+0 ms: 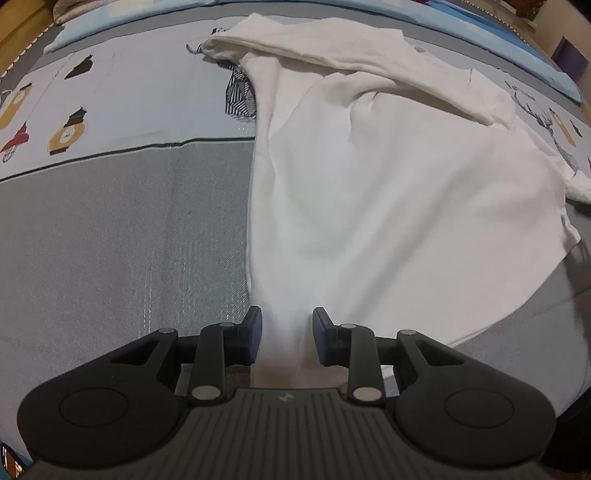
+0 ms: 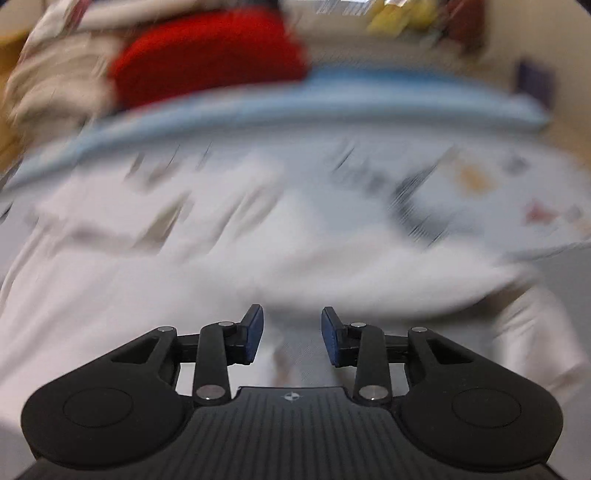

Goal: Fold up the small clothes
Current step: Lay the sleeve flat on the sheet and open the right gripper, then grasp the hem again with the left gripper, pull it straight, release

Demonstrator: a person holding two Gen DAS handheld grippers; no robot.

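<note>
A white garment (image 1: 388,184) lies spread on a patterned bedsheet (image 1: 122,221), one sleeve folded across its top. My left gripper (image 1: 286,332) is at the garment's near edge, jaws partly apart with a bunch of white cloth between the blue pads (image 1: 255,332). I cannot tell whether they pinch it. The right wrist view is heavily motion-blurred. My right gripper (image 2: 291,332) is open and empty, low over the white garment (image 2: 184,288).
The sheet has grey bands and lantern prints (image 1: 68,136). A light blue pillow or border (image 1: 129,22) runs along the far edge. In the right wrist view a red item (image 2: 207,55) and pale bundled fabric (image 2: 55,74) sit beyond the bed.
</note>
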